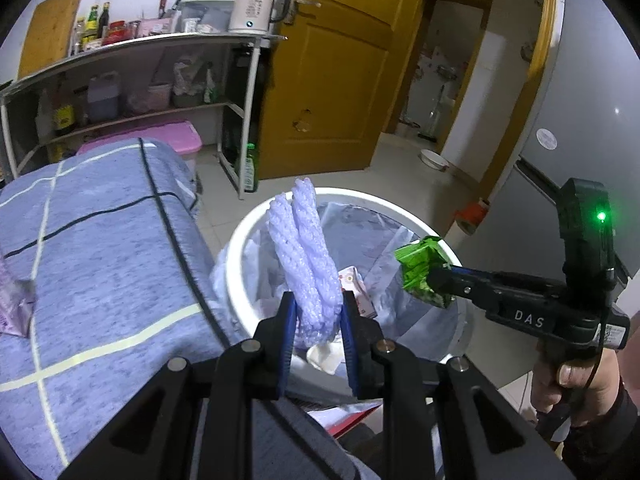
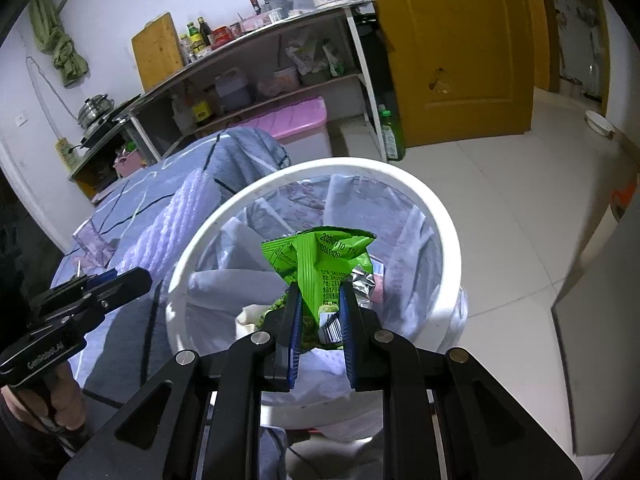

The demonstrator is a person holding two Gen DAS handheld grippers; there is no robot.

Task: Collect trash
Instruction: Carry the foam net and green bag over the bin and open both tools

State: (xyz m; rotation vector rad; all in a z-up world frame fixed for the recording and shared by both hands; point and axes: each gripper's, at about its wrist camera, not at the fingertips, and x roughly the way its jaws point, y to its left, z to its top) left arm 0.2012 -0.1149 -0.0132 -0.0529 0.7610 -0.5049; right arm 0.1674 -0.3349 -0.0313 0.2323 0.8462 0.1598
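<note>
My left gripper [image 1: 319,300] is shut on a pale purple foam net sleeve [image 1: 302,248] and holds it upright over the near left rim of the white trash bin [image 1: 360,195]. My right gripper [image 2: 320,292] is shut on a crumpled green snack wrapper [image 2: 320,258] over the bin's opening [image 2: 320,168]. The right gripper also shows in the left wrist view [image 1: 434,276] with the wrapper [image 1: 420,268]. The foam sleeve shows in the right wrist view [image 2: 168,224]. The bin has a clear liner with paper and packets inside.
A table with a blue checked cloth [image 1: 100,248] lies left of the bin, with a purple plastic wrapper [image 1: 14,304] on it. A shelf rack [image 1: 132,92] with bottles and a kettle stands behind. A yellow door [image 1: 332,68] and a grey fridge [image 1: 588,120] lie beyond.
</note>
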